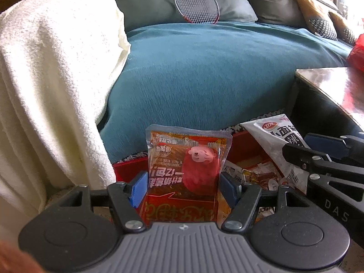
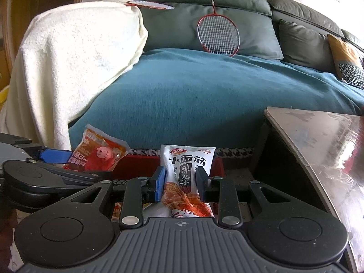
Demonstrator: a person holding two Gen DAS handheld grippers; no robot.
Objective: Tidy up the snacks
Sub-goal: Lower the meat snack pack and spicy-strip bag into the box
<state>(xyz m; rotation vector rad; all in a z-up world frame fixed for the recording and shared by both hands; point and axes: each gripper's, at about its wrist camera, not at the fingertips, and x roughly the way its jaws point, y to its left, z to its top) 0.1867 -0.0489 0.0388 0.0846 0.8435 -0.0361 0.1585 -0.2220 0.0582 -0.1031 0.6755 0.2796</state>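
Two packets in hand at once, one per gripper. Left gripper [image 1: 183, 187] clamped at medium width on an orange-red packet [image 1: 185, 166], held upright with the print upside down, blue pads pressing both side edges. Right gripper [image 2: 180, 185] pinched narrow on a white packet [image 2: 187, 170] with black lettering, also upright, pads squeezing its lower half. Both packets raised above a red box [image 1: 245, 147] that sits on the floor against the front of a sofa draped in a teal cover [image 1: 204, 68]. More small wrapped snacks [image 1: 261, 177] lying loose on the box floor, seen past the left gripper. White packet and right gripper visible at the right edge of the left view, just beside the orange-red one, apart from it.

Step in hand, by judgement: the carry-and-place part of the sorting, both packets gripped and poised over the box, not yet set down. Cannot tell whether the box is source or destination.

Next move, if the box is the goal: lower each packet in turn, keep the two grippers from knocking together, find a bare patch among the loose snacks, then release only once the packet's bottom edge rests on something. Soft packets, likely to flop once let go, so better laid flat or leaned on the box wall. Table edge [image 2: 318, 136] close on the right, worth avoiding.
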